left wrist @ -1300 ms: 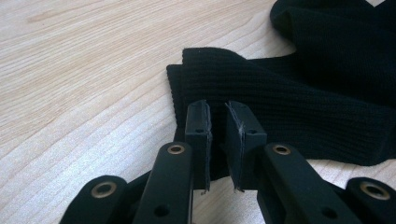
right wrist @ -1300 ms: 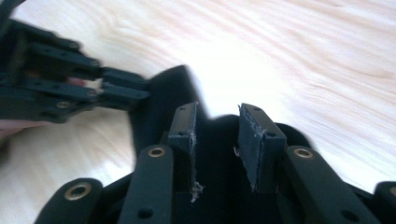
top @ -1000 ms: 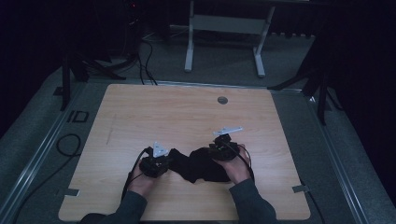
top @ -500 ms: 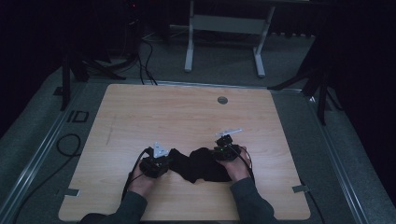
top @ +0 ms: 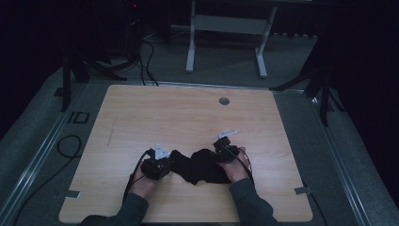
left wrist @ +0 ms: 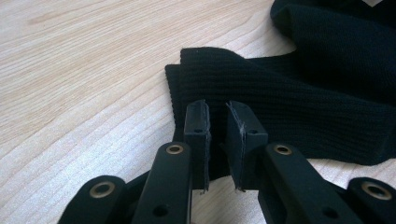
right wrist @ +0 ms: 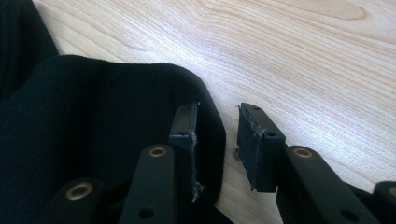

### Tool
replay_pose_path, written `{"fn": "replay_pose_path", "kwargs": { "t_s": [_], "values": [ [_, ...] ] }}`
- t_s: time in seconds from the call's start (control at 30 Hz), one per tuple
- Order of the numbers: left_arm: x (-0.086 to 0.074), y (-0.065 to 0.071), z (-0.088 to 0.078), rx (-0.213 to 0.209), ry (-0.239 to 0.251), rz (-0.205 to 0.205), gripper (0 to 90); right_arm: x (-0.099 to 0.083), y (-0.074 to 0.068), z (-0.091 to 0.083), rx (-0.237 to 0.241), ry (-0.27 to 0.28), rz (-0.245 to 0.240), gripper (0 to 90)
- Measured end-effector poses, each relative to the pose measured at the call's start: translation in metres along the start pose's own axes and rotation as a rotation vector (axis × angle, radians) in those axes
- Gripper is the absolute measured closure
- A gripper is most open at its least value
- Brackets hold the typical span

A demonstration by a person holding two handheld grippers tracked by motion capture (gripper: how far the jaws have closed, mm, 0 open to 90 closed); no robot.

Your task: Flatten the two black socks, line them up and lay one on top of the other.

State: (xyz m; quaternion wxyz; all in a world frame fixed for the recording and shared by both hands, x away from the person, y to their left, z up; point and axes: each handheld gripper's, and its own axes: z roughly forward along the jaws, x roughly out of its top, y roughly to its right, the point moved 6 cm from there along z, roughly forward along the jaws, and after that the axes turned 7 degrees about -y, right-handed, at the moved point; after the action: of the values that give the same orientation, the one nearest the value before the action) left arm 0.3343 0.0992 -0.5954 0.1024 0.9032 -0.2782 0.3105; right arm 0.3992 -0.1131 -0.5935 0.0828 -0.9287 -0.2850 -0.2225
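Here, at the bottom centre of the high view, a person's two forearms in dark sleeves reach onto a pale wooden table (top: pixel 141 117), each hand holding one two-jaw gripper. One black knitted garment (top: pixel 200 167) lies crumpled on the board between them, in the lower middle of the frame.

The left gripper (top: pixel 157 165) sits at the cloth's left end. In the left gripper view its pads (left wrist: pixel 197 126) stand a narrow slot apart over a ribbed edge of the black knitted garment (left wrist: pixel 289 102); whether they pinch a fold cannot be told from the pictures. The right gripper (top: pixel 223 153) rests at the cloth's right end. In the right gripper view its jaws stand clearly apart: the left pad (right wrist: pixel 184 123) lies on the rounded edge of the black knitted garment (right wrist: pixel 93 126), the right pad over bare wood, so nothing is clamped.

Nothing lies on the tabletop between the hands and its far edge. Farther up, one round grey cable port (top: pixel 224 100) sits near the table's far edge. Beyond it, at the top centre, stands one light metal frame (top: pixel 226 28) on two legs. Black cables (top: pixel 146 56) trail over the grey floor at the upper left, and dark stand legs (top: pixel 313 82) spread at the right.
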Motion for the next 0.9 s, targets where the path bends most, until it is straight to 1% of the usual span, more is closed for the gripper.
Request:
{"fn": "replay_pose_path", "kwargs": {
  "t_s": [0.13, 0.2, 0.37, 0.4, 0.43, 0.53, 0.6, 0.67, 0.73, 0.9],
  "values": [
    [0.000, 0.000, 0.000, 0.001, 0.001, -0.001, 79.1, 0.000, -0.002, 0.000, -0.008, -0.004, -0.012, 71.3],
    [0.000, 0.000, 0.000, 0.001, 0.001, -0.001, 79.1, 0.001, -0.002, 0.000, -0.004, -0.005, -0.012, 73.1],
    [0.000, 0.000, 0.000, 0.000, 0.001, -0.002, 79.0, 0.001, -0.004, 0.000, 0.017, -0.014, -0.012, 81.5],
    [0.000, 0.000, 0.000, 0.000, 0.001, -0.002, 79.0, 0.001, -0.004, 0.000, 0.017, -0.014, -0.012, 81.5],
    [0.000, 0.000, 0.000, 0.000, 0.001, -0.002, 79.0, 0.001, -0.004, 0.000, 0.029, -0.014, -0.005, 83.2],
    [0.000, 0.000, 0.000, -0.001, 0.001, -0.002, 78.9, 0.001, -0.004, 0.000, 0.027, -0.012, -0.006, 84.3],
    [0.000, 0.000, 0.000, -0.003, 0.002, -0.003, 78.9, -0.001, -0.006, -0.002, 0.018, -0.003, -0.008, 84.9],
    [0.000, 0.000, 0.000, -0.004, 0.001, -0.003, 78.6, -0.002, -0.008, -0.005, 0.009, 0.010, -0.022, 85.1],
    [0.000, 0.000, 0.000, -0.004, 0.000, -0.003, 78.5, -0.003, -0.010, -0.009, 0.010, 0.019, -0.027, 85.2],
    [0.000, 0.000, 0.000, -0.006, 0.002, -0.006, 78.4, -0.004, -0.013, -0.025, 0.018, 0.066, -0.030, 85.6]
  ]
}}
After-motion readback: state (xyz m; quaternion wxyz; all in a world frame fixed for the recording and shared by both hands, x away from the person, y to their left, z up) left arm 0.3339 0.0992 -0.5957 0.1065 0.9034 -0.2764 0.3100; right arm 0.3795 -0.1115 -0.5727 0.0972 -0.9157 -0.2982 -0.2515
